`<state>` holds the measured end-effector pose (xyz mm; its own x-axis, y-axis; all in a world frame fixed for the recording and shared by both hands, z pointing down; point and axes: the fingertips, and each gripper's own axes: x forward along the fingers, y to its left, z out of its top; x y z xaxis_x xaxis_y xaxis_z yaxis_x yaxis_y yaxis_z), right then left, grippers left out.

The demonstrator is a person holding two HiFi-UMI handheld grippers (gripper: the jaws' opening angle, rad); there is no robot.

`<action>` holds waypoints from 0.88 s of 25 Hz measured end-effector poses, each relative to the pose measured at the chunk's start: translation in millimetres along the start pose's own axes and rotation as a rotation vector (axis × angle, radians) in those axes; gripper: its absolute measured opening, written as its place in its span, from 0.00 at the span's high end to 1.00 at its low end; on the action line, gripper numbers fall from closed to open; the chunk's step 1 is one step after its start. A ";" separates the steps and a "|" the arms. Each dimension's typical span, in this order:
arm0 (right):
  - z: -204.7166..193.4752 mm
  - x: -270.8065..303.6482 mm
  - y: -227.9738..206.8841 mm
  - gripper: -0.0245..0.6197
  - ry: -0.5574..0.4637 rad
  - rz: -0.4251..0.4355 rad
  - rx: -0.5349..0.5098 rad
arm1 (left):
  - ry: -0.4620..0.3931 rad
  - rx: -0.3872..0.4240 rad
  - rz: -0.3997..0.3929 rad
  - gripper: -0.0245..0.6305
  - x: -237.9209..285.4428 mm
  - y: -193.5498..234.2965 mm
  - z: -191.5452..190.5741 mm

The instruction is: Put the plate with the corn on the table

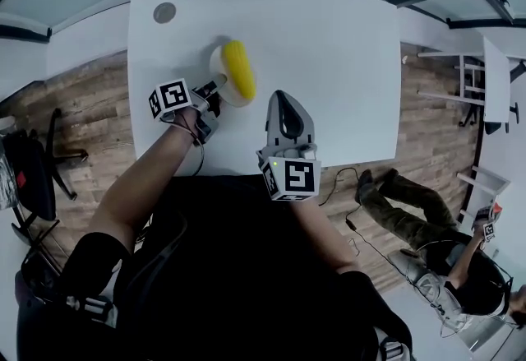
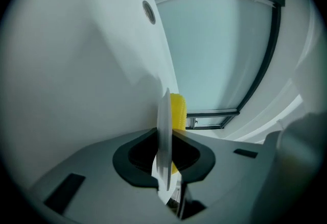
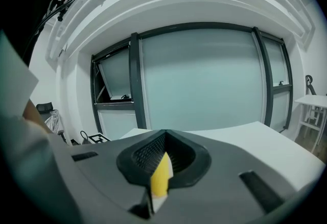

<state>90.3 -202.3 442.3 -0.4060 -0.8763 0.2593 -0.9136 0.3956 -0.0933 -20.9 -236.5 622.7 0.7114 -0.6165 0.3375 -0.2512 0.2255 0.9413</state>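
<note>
A small white plate [image 1: 220, 63] carrying a yellow corn cob [image 1: 239, 70] is over the left part of the white table [image 1: 329, 47]. My left gripper [image 1: 212, 94] is shut on the plate's near rim. In the left gripper view the plate [image 2: 163, 131] shows edge-on, pinched between the jaws, with the corn [image 2: 178, 110] behind it. Whether the plate rests on the table I cannot tell. My right gripper [image 1: 281, 100] hovers over the table's near middle, jaws shut. A thin yellow-and-white sliver shows in the slit of the right gripper [image 3: 162, 167]; what it is cannot be made out.
A round grey cap [image 1: 164, 12] is set into the table's far left corner. A black chair [image 1: 33, 162] stands on the wood floor at left. Another person [image 1: 411, 211] is low on the floor at right, near white furniture [image 1: 493, 80].
</note>
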 end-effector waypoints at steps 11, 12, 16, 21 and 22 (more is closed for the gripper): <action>-7.0 5.9 1.2 0.96 0.019 0.012 0.017 | 0.016 0.080 0.110 0.63 0.5 -0.8 3.1; -6.6 6.3 2.1 0.96 0.018 0.014 0.015 | 0.005 0.071 0.125 0.59 -1.0 -1.6 4.2; -3.7 6.0 4.2 0.96 0.014 0.009 0.012 | -0.050 0.199 0.287 0.54 -18.4 5.4 11.3; 0.7 3.3 10.5 0.96 0.003 0.011 0.010 | -0.137 0.464 0.347 0.54 -40.3 -10.2 20.4; 2.2 2.6 13.0 0.96 -0.001 0.015 0.007 | -0.147 0.539 0.321 0.55 -43.8 -23.1 19.0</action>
<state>77.3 -200.0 439.6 -0.4195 -0.8706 0.2571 -0.9077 0.4065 -0.1043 -58.7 -229.1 586.3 0.4580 -0.6870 0.5642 -0.7586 0.0288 0.6509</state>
